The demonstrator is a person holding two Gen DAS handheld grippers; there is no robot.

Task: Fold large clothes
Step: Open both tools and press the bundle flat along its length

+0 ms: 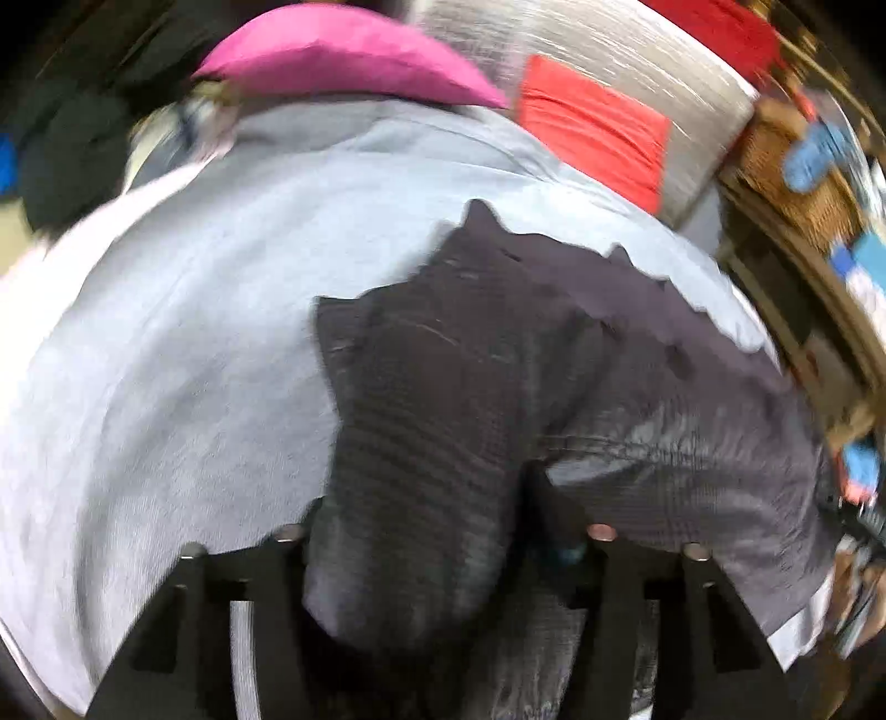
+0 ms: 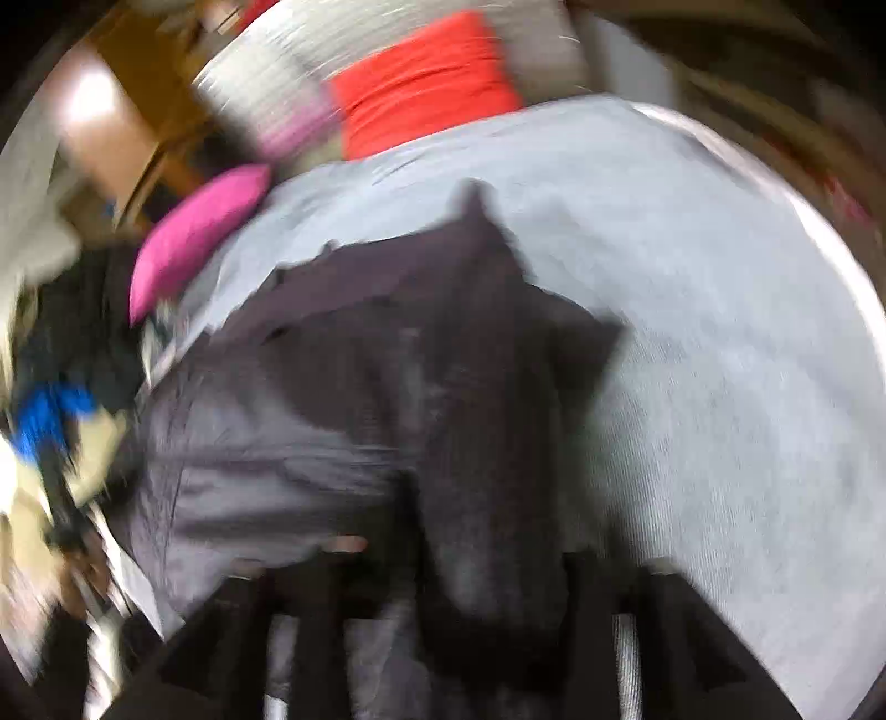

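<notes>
A large dark grey garment (image 1: 498, 360) lies on a pale blue-grey sheet (image 1: 194, 332). In the left wrist view a bunch of it passes between the fingers of my left gripper (image 1: 432, 498), which is shut on it; the rest spreads to the right. In the blurred right wrist view the same dark garment (image 2: 387, 360) hangs in a thick fold between the fingers of my right gripper (image 2: 487, 559), which is shut on it. The fingertips are hidden by the cloth.
A pink cushion (image 1: 343, 61) and an orange-red cloth (image 1: 598, 133) on a striped pale pillow (image 1: 609, 50) lie at the far side of the sheet (image 2: 720, 332). Wooden furniture (image 1: 786, 183) stands on the right, a dark clothes heap (image 2: 72, 343) on the left.
</notes>
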